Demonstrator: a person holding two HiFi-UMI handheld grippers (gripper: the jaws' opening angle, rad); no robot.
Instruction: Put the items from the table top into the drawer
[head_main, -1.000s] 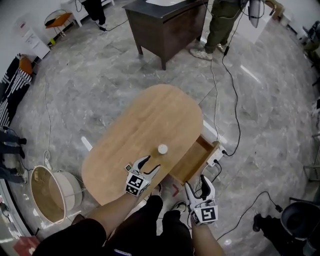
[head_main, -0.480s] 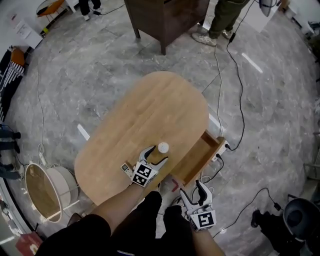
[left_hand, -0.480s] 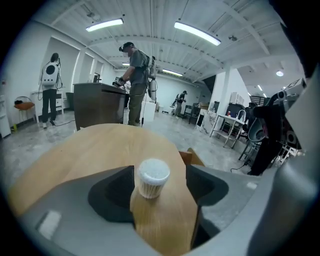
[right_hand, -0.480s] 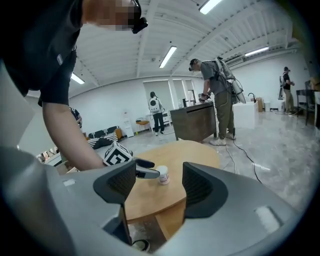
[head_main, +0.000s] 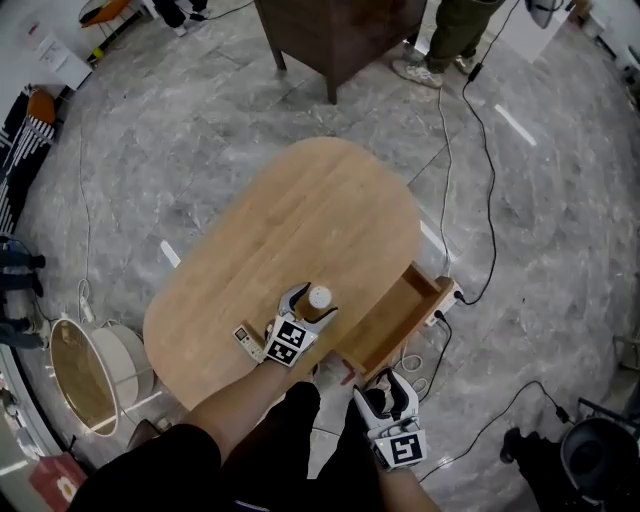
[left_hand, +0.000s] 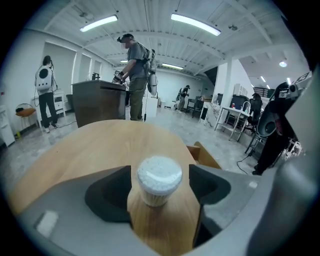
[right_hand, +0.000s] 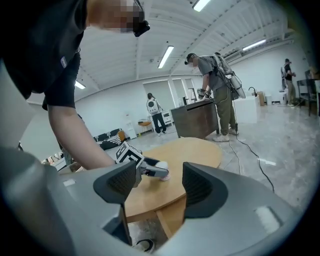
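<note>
While the jar (left_hand: 159, 180) stands upright on the table (head_main: 300, 220) near the open drawer (head_main: 395, 315), between the left gripper's (head_main: 311, 301) spread jaws and clear of both pads, an off-centre squeeze could tip it. That gripper slants down, gripping nothing. The right gripper (head_main: 388, 392) hangs below the table edge, wide open and empty.

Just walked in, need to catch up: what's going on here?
A person with a tool in each hand is clearing the oval wooden table into its open wooden drawer. The left tool has its jaws apart around a small white-capped jar standing on the table, not gripping it yet. The right tool hangs open and empty off the table, near the drawer.
</note>
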